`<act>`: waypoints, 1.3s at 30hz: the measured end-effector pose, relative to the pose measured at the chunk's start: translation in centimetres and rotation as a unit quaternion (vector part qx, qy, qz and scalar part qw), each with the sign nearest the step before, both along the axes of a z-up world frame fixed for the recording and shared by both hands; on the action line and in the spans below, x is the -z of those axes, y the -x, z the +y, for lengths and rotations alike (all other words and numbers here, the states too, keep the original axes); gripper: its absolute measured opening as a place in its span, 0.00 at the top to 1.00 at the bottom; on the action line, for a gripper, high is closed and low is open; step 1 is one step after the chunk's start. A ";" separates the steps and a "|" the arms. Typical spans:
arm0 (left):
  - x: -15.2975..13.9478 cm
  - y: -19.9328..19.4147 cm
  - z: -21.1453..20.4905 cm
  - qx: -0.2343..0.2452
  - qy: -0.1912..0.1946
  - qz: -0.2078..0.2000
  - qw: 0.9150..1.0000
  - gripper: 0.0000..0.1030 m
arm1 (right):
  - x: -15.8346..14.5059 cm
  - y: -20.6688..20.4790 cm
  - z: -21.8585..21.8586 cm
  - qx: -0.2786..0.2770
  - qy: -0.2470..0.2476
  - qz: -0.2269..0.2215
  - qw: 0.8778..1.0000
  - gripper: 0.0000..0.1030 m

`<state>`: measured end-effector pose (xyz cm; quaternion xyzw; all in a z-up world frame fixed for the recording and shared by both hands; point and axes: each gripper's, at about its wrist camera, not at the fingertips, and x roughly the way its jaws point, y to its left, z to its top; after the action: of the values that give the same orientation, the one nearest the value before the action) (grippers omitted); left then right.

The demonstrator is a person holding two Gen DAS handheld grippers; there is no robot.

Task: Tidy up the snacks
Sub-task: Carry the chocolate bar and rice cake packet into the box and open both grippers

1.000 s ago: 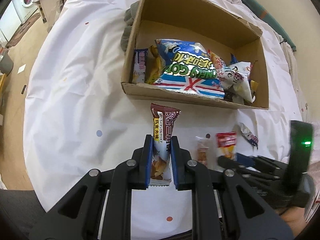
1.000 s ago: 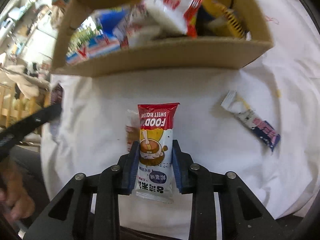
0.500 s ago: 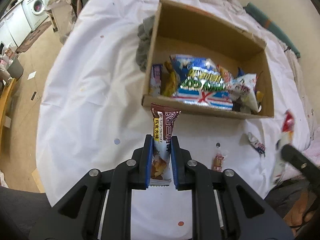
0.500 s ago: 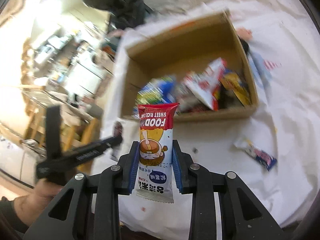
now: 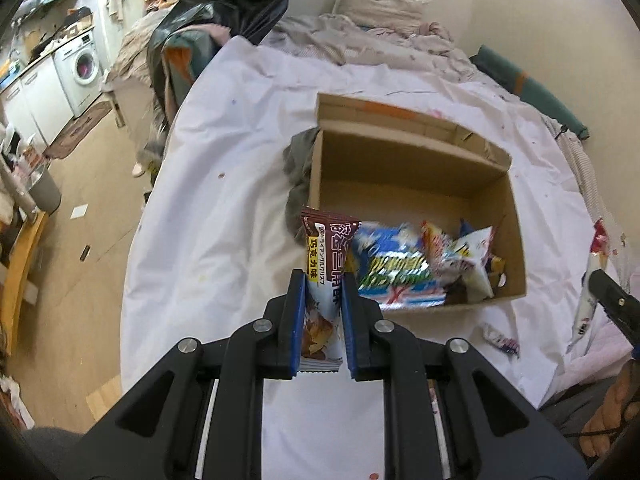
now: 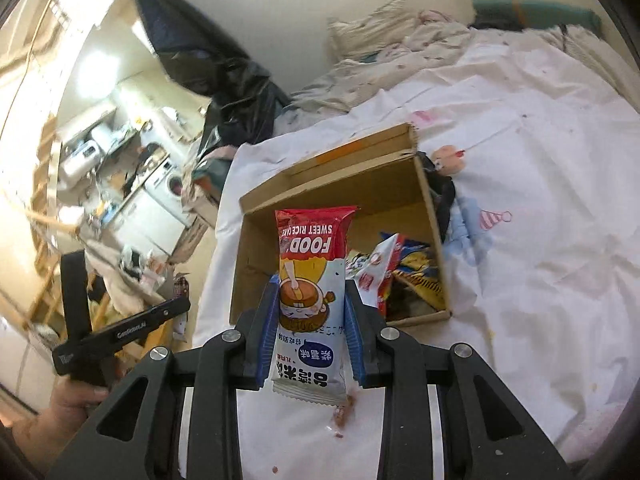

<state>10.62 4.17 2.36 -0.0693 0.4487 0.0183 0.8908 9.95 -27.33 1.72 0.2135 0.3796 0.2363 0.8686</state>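
Observation:
My left gripper [image 5: 322,280] is shut on a brown chocolate snack pack [image 5: 326,252] and holds it in the air, near the front left corner of the cardboard box [image 5: 404,160]. The box holds several snack bags, among them a blue one [image 5: 396,268]. My right gripper [image 6: 311,292] is shut on a red and white sweet rice cake pack [image 6: 310,280], raised above the bed before the same box [image 6: 344,188]. The right gripper also shows at the right edge of the left wrist view [image 5: 592,276].
The box sits on a white sheet [image 5: 224,216] over a bed. A small wrapped snack [image 5: 500,340] lies on the sheet in front of the box. Grey cloth [image 5: 298,164] lies at the box's left side. Bedding and a pillow [image 5: 380,4] lie behind.
Both grippers have risen from the sheet with their packs and tilted up, so the box now lies lower and further off in both views.

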 end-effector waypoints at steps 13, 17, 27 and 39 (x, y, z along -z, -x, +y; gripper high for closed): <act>-0.8 -5.7 -1.8 0.040 -0.013 -0.012 0.999 0.86 | -0.1 -7.3 -0.8 0.026 0.030 0.006 0.999 0.69; 1.1 -8.1 -0.5 0.037 0.005 0.018 0.999 0.85 | 1.4 -10.3 0.2 0.024 0.060 0.033 0.997 0.69; 5.6 -9.5 0.1 0.015 0.048 0.085 0.995 0.86 | 4.0 -13.0 2.3 0.011 0.090 0.068 0.994 0.68; 5.8 -10.3 0.2 0.015 0.060 0.100 0.993 0.85 | 6.2 -14.6 1.3 0.038 0.067 0.114 0.990 0.65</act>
<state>20.95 4.37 -3.45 -0.1142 0.5365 -0.0149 0.8360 24.50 -25.98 -4.53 0.1947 0.4827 0.1513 0.8404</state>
